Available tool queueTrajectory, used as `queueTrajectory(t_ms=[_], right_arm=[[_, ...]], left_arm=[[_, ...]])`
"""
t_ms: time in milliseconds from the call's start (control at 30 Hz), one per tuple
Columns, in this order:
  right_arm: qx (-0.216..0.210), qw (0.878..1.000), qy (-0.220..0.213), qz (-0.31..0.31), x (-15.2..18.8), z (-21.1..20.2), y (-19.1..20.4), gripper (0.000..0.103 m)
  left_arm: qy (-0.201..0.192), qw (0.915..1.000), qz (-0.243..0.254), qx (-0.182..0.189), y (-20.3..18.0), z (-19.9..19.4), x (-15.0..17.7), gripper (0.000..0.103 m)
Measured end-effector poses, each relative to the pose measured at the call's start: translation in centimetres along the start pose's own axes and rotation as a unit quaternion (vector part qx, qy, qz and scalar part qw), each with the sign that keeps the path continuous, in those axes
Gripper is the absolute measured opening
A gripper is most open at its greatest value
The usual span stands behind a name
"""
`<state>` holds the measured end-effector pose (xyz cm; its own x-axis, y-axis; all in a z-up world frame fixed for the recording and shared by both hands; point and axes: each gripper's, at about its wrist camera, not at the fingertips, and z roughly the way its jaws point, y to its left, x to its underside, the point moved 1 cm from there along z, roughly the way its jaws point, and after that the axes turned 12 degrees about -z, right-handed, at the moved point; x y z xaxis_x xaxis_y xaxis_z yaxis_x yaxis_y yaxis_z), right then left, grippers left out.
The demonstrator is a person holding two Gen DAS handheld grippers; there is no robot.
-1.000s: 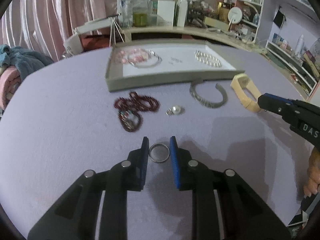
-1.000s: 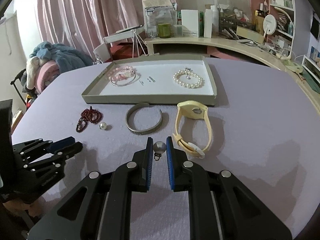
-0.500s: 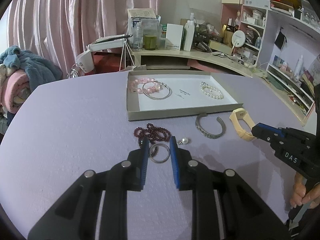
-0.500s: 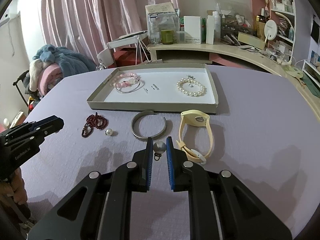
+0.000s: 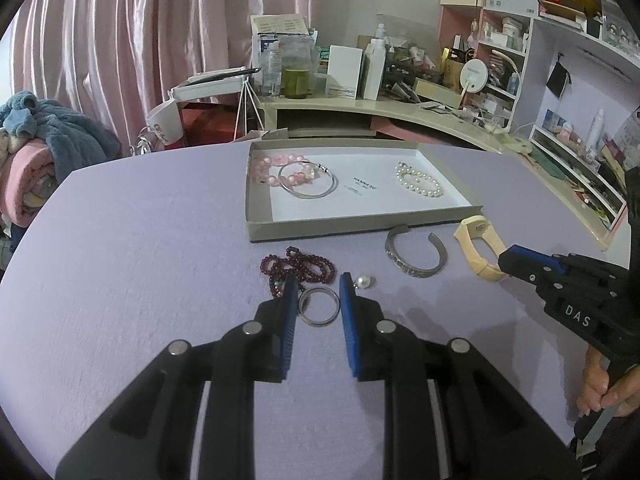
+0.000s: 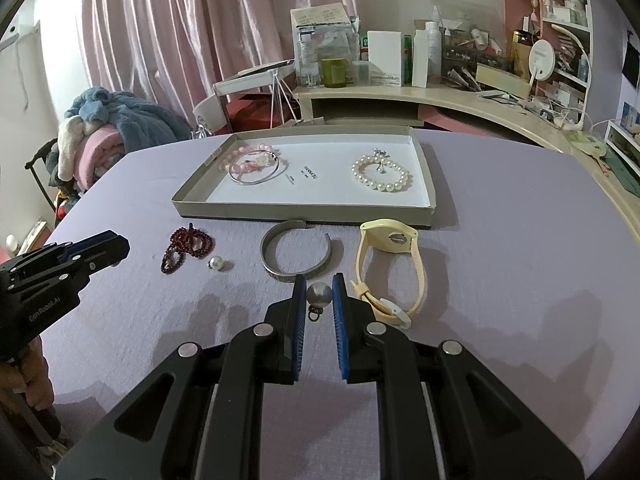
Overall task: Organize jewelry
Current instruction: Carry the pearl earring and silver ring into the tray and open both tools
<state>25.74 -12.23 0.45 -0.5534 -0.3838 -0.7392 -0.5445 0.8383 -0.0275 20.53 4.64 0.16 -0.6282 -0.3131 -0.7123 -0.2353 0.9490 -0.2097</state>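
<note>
The task stood partly done. In the tray (image 6: 304,214) lay a pink bead bracelet (image 6: 248,160) with a thin silver bangle (image 6: 256,174) at about ten o'clock of its floor, and a pearl bracelet (image 6: 382,176) at about two o'clock. Left on the lavender tabletop (image 6: 500,260), just in front of the tray's near wall, were a dark red bead strand (image 6: 186,244), a loose pearl earring (image 6: 216,263), a silver cuff (image 6: 295,254) and a cream wristband (image 6: 390,272).

Two small pieces were already in hand. The left gripper (image 5: 319,304) had its fingers (image 5: 289,312) clenched on a silver ring (image 5: 319,306), held above the tabletop with the red strand and the pearl earring behind it. The right gripper (image 6: 319,300) had its fingers (image 6: 340,312) closed on a grey bead pendant (image 6: 319,294), whose small loop hung below it; the cuff lay beyond it at eleven o'clock and the wristband beside it at two o'clock.

As a judgement, both pieces were bound for the tray, and six items in all remained to be stowed.

For room: the middle of the tray floor, between the bangle and the pearls, was bare apart from some small print, and its low wall would need clearing on the way in. The tabletop to the right of the wristband was open. The two grippers stood well apart, each visible at the edge of the other's view.
</note>
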Motion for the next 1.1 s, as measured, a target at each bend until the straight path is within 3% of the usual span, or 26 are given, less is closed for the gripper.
queueTrajectory(t_ms=[133,333,433,533,767,1000,1100], right_arm=[[0.010,1.000,-0.013,-0.004,-1.6,-0.3,-0.7,0.014],[0.015,0.998,-0.058,0.009,-7.1,-0.4,-2.7,0.014],[0.000,0.998,-0.064,0.017,-9.5,1.3,-3.4,0.014],[-0.023,0.998,-0.043,0.032,-11.2,4.6,-4.0,0.014],[-0.047,0.997,0.018,0.063,-11.4,10.8,-4.9,0.014],[-0.053,0.996,0.035,0.059,-10.7,12.1,-5.0,0.015],[-0.053,0.996,0.032,0.067,-10.4,11.7,-5.6,0.028]], left_arm=[[-0.003,1.0000,-0.002,0.004,0.0,0.2,-1.0,0.021],[-0.020,0.9996,-0.012,0.014,-0.2,1.0,-4.6,0.021],[-0.025,0.9994,-0.016,0.019,-0.4,2.1,-6.7,0.021],[-0.022,0.9993,-0.021,0.022,-0.3,3.7,-8.5,0.021],[0.000,0.9988,-0.039,0.027,0.2,7.7,-11.1,0.021],[0.014,0.9989,-0.033,0.029,-0.1,10.3,-11.5,0.021],[0.018,0.9988,-0.031,0.032,-0.4,11.0,-11.4,0.021]])
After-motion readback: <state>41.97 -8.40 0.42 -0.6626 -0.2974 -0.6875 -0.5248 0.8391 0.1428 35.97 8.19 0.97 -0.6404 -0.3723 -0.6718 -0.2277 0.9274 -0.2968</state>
